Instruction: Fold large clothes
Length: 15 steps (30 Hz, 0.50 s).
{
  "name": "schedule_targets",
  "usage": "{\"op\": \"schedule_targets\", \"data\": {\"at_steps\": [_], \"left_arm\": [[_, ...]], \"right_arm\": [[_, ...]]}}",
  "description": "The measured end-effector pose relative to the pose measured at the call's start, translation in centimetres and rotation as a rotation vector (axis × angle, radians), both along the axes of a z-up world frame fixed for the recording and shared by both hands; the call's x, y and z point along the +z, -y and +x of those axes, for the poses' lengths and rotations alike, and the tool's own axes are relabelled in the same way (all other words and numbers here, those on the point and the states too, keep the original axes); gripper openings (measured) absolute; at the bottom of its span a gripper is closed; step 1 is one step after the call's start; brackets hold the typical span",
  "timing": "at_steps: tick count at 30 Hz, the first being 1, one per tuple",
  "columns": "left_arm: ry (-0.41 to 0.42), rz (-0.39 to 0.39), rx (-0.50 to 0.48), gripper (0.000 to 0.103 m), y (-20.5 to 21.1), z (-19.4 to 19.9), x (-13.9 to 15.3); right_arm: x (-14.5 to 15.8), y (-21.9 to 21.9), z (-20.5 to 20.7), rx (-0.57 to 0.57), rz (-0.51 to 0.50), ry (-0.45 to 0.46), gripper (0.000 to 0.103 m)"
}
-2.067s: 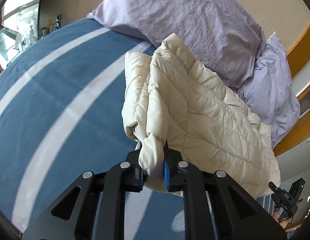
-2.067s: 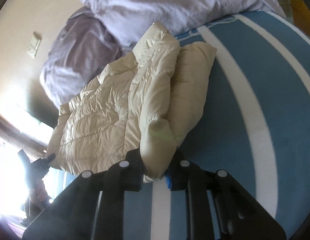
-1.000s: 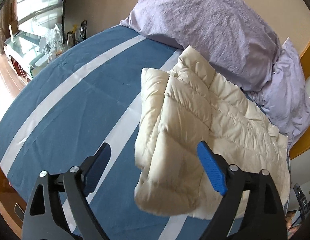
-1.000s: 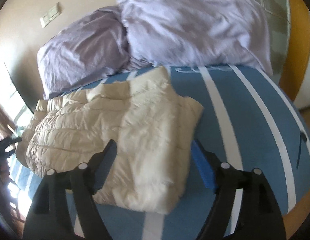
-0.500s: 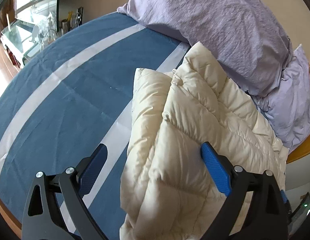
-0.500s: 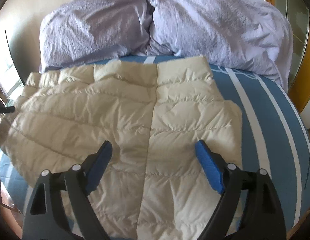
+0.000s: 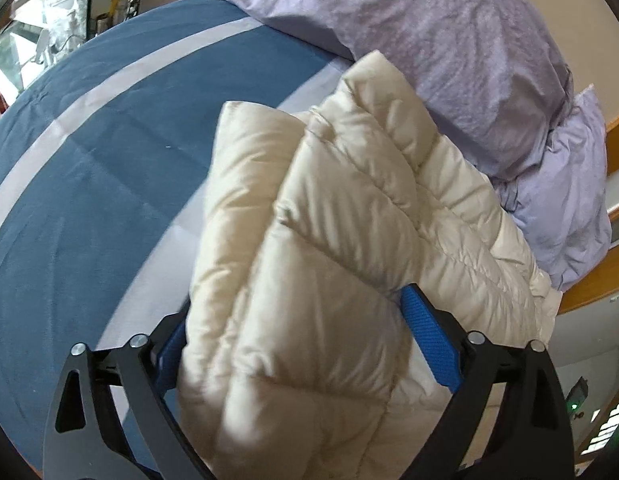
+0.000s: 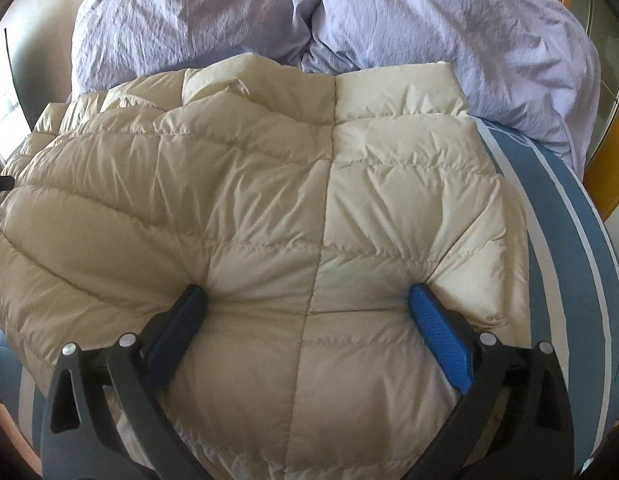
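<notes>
While both tongs stood spread, left gripper (image 7: 297, 336) closing and right gripper (image 8: 307, 312) opening, each straddled the cream jacket (image 8: 269, 208), long axis toward the pillows (image 8: 429, 24); only the left view showed the clutter (image 7: 61, 28) past the bed's (image 7: 89, 184) edge.

jacket (image 7: 333, 240) near end blurred, cropped below

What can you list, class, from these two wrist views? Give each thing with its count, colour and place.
puffer jacket: one, cream, folded on the bed in front of the pillows
pillows: two, lilac, at the head of the bed
bedspread: one, blue with pale stripes, under the jacket
wooden bed frame: one, orange-brown, at the bed's edge
left hand-held gripper: one, black with blue pads, jaws wide and closing around the jacket's folded edge
right hand-held gripper: one, black with blue pads, jaws opening, tips dented into the jacket's top
</notes>
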<state>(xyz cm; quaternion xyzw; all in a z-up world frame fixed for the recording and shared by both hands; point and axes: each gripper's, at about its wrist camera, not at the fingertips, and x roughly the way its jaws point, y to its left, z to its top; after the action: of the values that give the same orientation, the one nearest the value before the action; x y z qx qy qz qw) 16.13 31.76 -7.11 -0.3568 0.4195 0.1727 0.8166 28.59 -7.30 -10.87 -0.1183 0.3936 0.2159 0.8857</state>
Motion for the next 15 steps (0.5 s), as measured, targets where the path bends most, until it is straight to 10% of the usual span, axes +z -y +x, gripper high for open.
{"op": "schedule_targets", "data": {"at_steps": [9, 15], "left_arm": [[0.11, -0.093, -0.001, 0.034, 0.2, -0.7, 0.5], [0.212, -0.107, -0.017, 0.022, 1.5, -1.0, 3.8]], "right_arm": [[-0.1, 0.0, 0.0, 0.001, 0.002, -0.002, 0.101], [-0.1, -0.1, 0.1, -0.001, 0.001, -0.006, 0.101]]}}
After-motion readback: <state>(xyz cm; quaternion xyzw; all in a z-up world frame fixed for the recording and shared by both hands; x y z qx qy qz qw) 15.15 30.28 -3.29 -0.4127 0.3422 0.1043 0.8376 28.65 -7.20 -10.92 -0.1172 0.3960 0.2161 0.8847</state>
